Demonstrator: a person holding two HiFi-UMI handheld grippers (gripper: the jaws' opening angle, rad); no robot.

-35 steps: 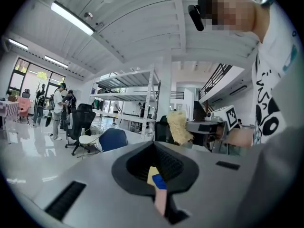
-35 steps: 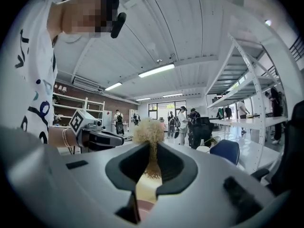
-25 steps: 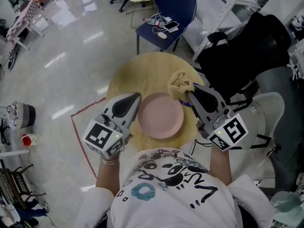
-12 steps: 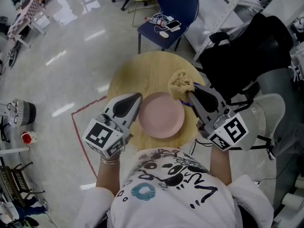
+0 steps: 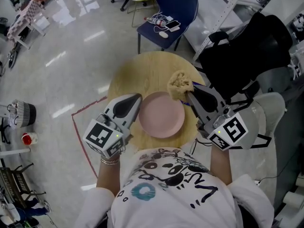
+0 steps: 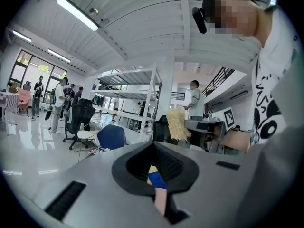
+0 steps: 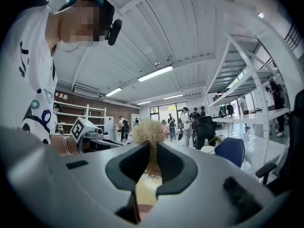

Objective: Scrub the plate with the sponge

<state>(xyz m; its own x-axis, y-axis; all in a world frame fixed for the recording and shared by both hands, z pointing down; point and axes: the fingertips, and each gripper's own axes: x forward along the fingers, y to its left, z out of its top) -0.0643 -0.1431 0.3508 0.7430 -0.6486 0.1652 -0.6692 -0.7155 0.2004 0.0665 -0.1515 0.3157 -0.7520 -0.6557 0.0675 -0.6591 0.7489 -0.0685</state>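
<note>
Pink plate (image 5: pixel 161 115) sits on the round wooden table (image 5: pixel 142 70), on the side closest to the person. The left gripper (image 5: pixel 137 103) is clamped tight on the plate's left rim, and you can see the pink edge pinched between its jaws. The right gripper (image 5: pixel 189 95) has its jaws squeezed on the scruffy tan sponge (image 5: pixel 180 83), which is up at the plate's far right rim. Touching it or just above, can't really tell.

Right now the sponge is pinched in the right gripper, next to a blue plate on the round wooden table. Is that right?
Not quite: the plate is pink, not blue, as the head view shows. The rest holds: the sponge is pinched in the right gripper, next to the plate on the round wooden table.
</note>
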